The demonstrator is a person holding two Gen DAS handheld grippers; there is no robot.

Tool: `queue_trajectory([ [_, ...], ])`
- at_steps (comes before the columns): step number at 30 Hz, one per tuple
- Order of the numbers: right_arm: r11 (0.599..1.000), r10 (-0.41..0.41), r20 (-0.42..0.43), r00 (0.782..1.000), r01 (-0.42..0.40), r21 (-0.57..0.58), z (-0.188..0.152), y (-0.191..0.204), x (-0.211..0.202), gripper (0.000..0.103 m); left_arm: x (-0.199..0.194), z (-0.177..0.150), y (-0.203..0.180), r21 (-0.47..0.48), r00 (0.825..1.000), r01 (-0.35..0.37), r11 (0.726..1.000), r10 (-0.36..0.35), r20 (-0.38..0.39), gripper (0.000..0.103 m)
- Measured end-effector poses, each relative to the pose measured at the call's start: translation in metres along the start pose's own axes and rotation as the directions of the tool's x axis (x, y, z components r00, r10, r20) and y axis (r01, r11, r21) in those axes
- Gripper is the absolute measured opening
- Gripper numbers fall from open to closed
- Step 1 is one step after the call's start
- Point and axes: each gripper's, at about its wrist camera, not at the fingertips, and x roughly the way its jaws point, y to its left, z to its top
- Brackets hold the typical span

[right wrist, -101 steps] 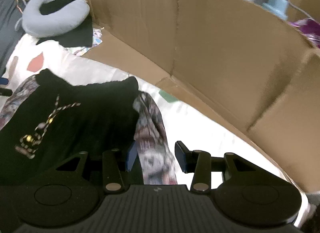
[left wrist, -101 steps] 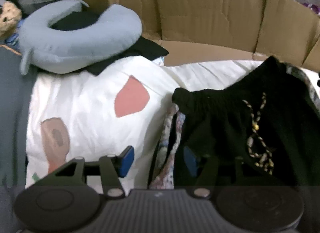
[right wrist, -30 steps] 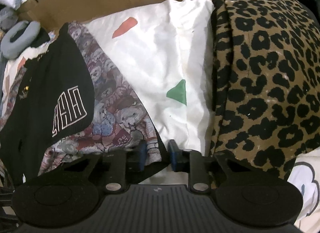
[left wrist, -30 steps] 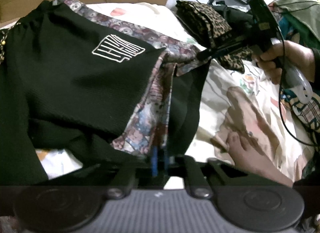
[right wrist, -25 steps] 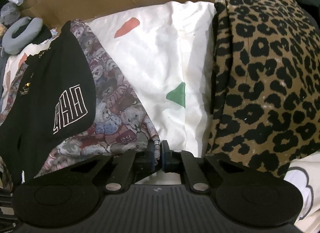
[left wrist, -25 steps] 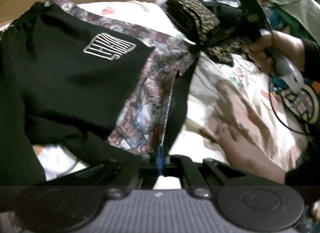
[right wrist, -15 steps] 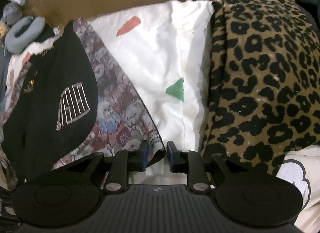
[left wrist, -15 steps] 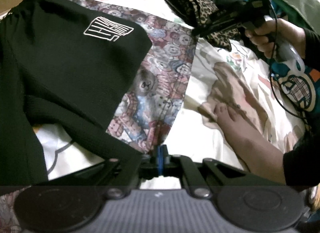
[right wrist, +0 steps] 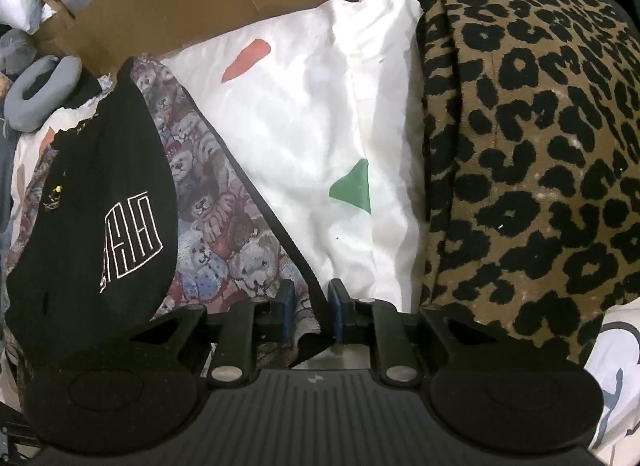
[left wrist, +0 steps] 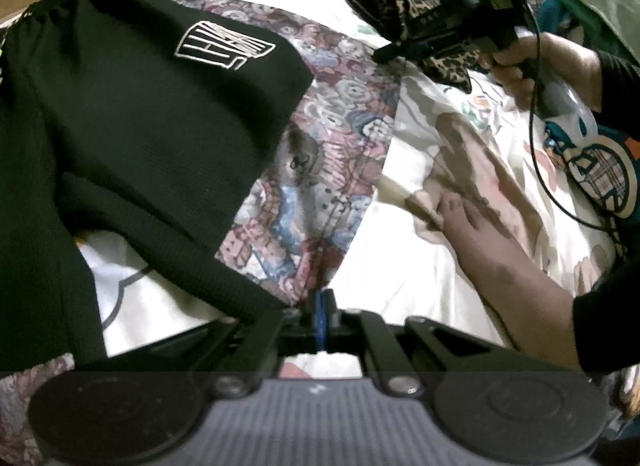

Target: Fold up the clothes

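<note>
Since a second ago I reopened the right gripper [right wrist: 310, 308]; bear-print garment [left wrist: 320, 169] hem sits loosely between its fingers. Left gripper [left wrist: 322, 306] fully closed, pinching the near hem taut for folding.

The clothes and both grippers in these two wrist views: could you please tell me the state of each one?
Black ribbed shorts with white outlined logo: lying folded over the printed garment.
Teddy-bear print garment with black trim: spread flat, corners at both grippers.
Leopard-print garment: folded, set aside.
Left gripper: shut on the print garment's hem.
Right gripper: slightly open, jaws just widened, fabric corner between them.
</note>
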Motion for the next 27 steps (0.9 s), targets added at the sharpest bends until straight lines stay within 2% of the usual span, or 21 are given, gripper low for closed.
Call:
queue_trajectory([
  [5, 0.998, -0.017, -0.033, 0.999, 0.015, -0.066, -0.001, 0.004, 0.000, 0.020, -0.014, 0.001, 0.009, -0.069, 0.999, 0.047, 0.997, -0.045, 0.026, 0.004],
  [7, 0.996, -0.022, -0.049, 0.999, 0.018, -0.091, -0.001, 0.008, -0.001, 0.016, -0.023, 0.001, 0.014, -0.098, 0.998, 0.055, 0.994, -0.051, 0.046, 0.013],
  [10, 0.992, -0.028, -0.057, 0.998, 0.021, -0.124, -0.001, 0.012, -0.004, 0.011, -0.035, 0.003, 0.025, -0.162, 0.996, 0.054, 0.985, -0.042, 0.076, 0.022],
  [16, 0.985, -0.052, -0.017, 0.998, 0.049, -0.164, 0.000, 0.018, -0.016, 0.006, -0.025, 0.001, 0.049, -0.310, 0.998, 0.027, 0.950, -0.011, 0.054, 0.028],
  [20, 0.982, -0.082, 0.010, 0.997, 0.083, -0.168, 0.002, 0.017, -0.026, 0.006, -0.014, -0.002, 0.057, -0.374, 0.999, 0.044, 0.926, -0.031, 0.041, 0.034],
  [25, 0.983, -0.101, 0.013, 0.995, 0.101, -0.154, 0.002, 0.012, -0.026, 0.006, 0.000, -0.005, 0.061, -0.432, 0.996, 0.087, 0.898, -0.075, 0.045, 0.034],
  [27, 0.982, -0.104, 0.012, 0.994, 0.105, -0.158, 0.002, 0.012, -0.024, 0.006, 0.004, -0.007, 0.064, -0.467, 0.995, 0.104, 0.878, -0.089, 0.054, 0.033],
])
